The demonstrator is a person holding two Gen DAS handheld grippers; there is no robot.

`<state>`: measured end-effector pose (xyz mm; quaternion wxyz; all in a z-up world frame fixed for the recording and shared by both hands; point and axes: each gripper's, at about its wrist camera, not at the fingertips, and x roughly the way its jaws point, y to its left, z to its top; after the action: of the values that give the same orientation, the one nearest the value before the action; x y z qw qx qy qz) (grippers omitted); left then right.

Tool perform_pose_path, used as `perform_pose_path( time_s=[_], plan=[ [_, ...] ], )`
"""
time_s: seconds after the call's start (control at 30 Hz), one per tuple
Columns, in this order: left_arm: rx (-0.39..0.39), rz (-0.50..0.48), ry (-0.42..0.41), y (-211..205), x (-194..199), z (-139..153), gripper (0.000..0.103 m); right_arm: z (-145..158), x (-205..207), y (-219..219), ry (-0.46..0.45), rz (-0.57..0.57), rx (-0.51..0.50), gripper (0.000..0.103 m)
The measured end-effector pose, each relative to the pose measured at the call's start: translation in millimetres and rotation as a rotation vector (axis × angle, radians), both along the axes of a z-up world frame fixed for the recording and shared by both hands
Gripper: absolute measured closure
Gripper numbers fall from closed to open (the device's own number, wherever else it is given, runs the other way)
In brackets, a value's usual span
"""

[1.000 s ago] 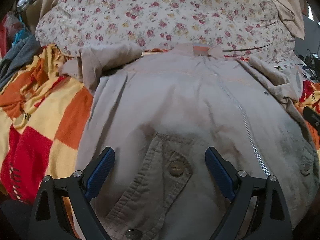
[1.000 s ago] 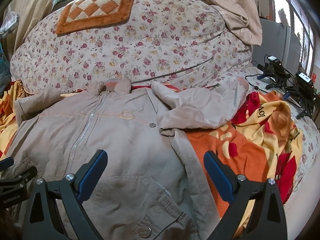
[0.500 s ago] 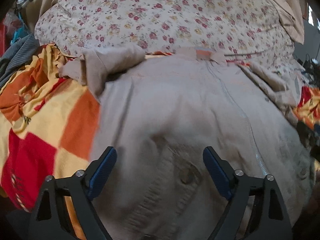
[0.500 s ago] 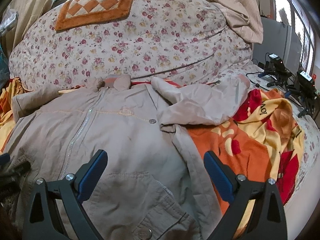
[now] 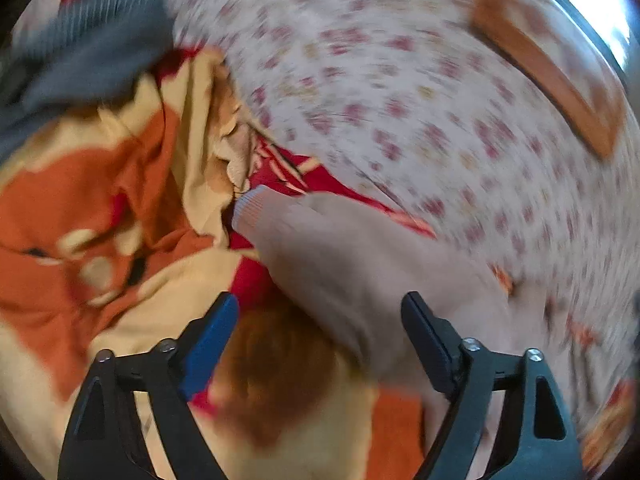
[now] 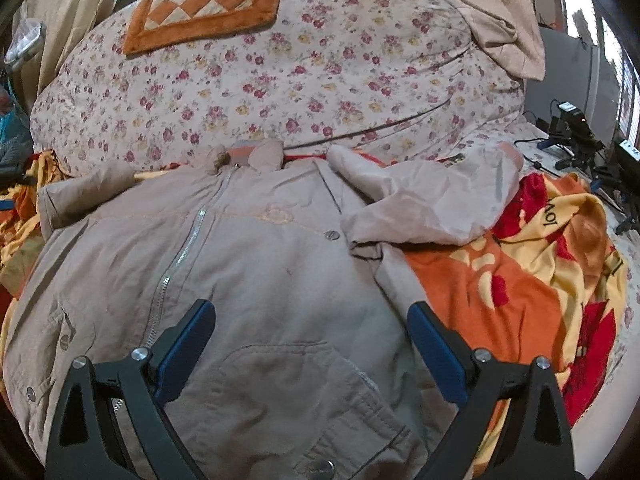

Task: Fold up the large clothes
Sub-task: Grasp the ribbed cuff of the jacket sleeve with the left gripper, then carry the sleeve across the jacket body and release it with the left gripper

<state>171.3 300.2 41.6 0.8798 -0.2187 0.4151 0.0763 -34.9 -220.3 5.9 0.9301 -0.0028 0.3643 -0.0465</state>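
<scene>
A large beige zip jacket (image 6: pixel 256 264) lies front up on an orange, yellow and red blanket (image 6: pixel 520 280). Its right sleeve (image 6: pixel 432 204) is bent over to the right. In the blurred left wrist view its left sleeve (image 5: pixel 352 264) stretches out, with the ribbed cuff (image 5: pixel 252 208) at its far end. My left gripper (image 5: pixel 320 336) is open, just above that sleeve. My right gripper (image 6: pixel 312 340) is open and empty over the jacket's lower right front, above a buttoned pocket (image 6: pixel 296 392).
A big floral quilt (image 6: pixel 304 76) is heaped behind the jacket, with an orange checked mat (image 6: pixel 208 4) on top. A grey garment (image 5: pixel 80 60) lies at the far left. Cables and black devices (image 6: pixel 576 136) sit at the right edge.
My left gripper has swung quickly left, from over the jacket's lower front to over the left sleeve. The right gripper has hardly moved.
</scene>
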Motion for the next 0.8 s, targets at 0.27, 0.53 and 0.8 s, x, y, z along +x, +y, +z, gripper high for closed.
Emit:
perform_pose_path(
  time_s=[0.27,0.53,0.8],
  plan=[
    [-0.186,0.062,0.109,39,70,-61,0.068,-13,13,13,0.049,0.043,-0.005,0.004],
    [-0.052,0.162,0.036,34,59,-36,0.103,-13,16,14,0.059,0.042,0.009,0.004],
    [0.304,0.493,-0.214,63,-11,112,0.103,9,-2,-13,0.012,0.013,0.126,0.004]
  ],
)
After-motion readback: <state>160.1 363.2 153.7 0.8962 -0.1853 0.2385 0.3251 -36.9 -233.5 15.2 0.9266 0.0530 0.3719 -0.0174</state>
